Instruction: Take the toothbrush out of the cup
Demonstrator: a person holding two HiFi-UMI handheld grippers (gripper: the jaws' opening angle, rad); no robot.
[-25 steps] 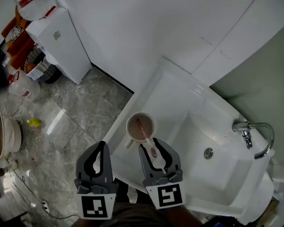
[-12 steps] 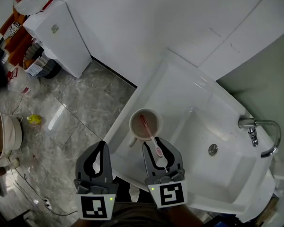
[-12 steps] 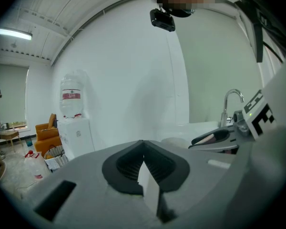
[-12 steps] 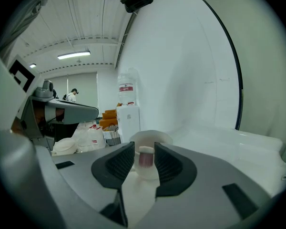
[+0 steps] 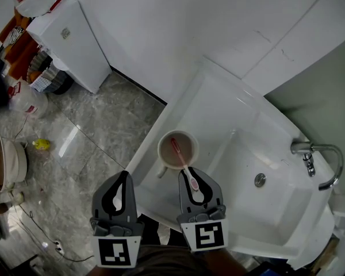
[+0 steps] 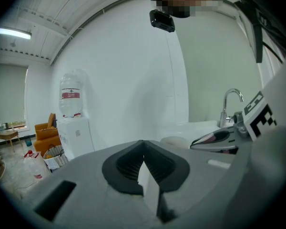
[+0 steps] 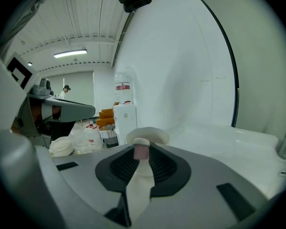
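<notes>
Looking steeply down from the person's head, a white table [image 5: 215, 111] with a sunken sink [image 5: 276, 203] runs from the far left to the near right against a white wall. A round cup [image 5: 188, 144] stands on the flat part of the table, just left of the sink and near the table's left edge. Its small handle points to the near left.

A pink and white toothbrush [image 5: 183, 164] stands in the cup. One end is down inside, and the handle leans out over the near rim toward the person.

The right tongs [image 5: 193, 180] are at the near side of the cup and point toward it, with the free end of the toothbrush handle between the two jaws. The jaws are closing on it. In the right gripper view the dark pads meet the sides of the white handle, with a pink part showing just beyond them and the cup's rim behind.

The left tongs [image 5: 124, 177] hang just left of the right ones, off the table's edge and over the grey marble floor [image 5: 98, 125]. Their jaws are together with nothing between them.

A chrome tap [image 5: 316, 154] stands at the right side of the sink. Well apart at the far left, a white water dispenser [image 5: 69, 45] stands on the floor with a basket [image 5: 46, 76] beside it.
</notes>
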